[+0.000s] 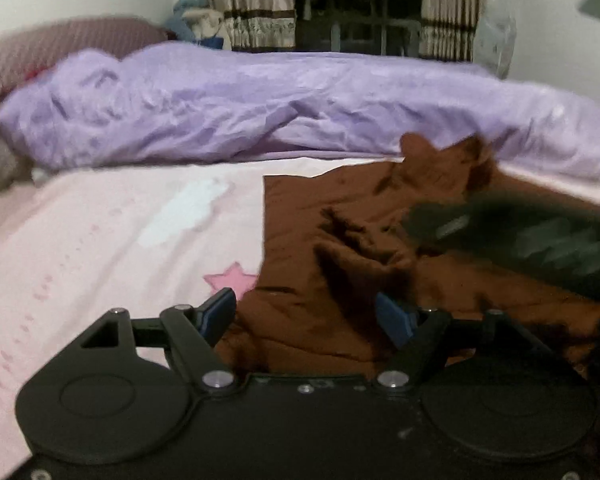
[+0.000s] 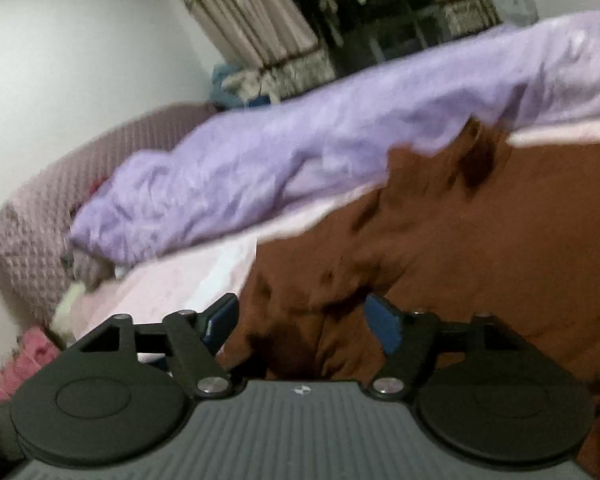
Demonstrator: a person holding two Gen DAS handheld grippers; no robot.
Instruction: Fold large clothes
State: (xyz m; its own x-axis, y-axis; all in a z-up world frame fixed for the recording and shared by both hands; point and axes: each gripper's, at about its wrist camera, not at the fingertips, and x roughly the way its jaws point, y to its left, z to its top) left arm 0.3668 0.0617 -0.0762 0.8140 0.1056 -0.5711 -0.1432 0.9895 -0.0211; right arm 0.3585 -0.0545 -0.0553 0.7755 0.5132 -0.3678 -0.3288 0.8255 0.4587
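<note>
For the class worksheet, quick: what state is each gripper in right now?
Left gripper: open, holding nothing; brown garment lies under it.
Right gripper: open, garment not gripped.

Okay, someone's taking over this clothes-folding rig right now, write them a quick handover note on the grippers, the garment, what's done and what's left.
Left gripper: open, nothing clamped, poised over the near edge of the brown garment.
Right gripper: open, brown cloth lies between its fingers but is not pinched.
Garment: on the pink bedsheet, rumpled and bunched in the middle, one straight edge toward the sheet's star print. A purple duvet lies heaped behind it.
Done: no neat fold visible; the pictures are blurred.
Left: smooth it flat, then fold.
</note>
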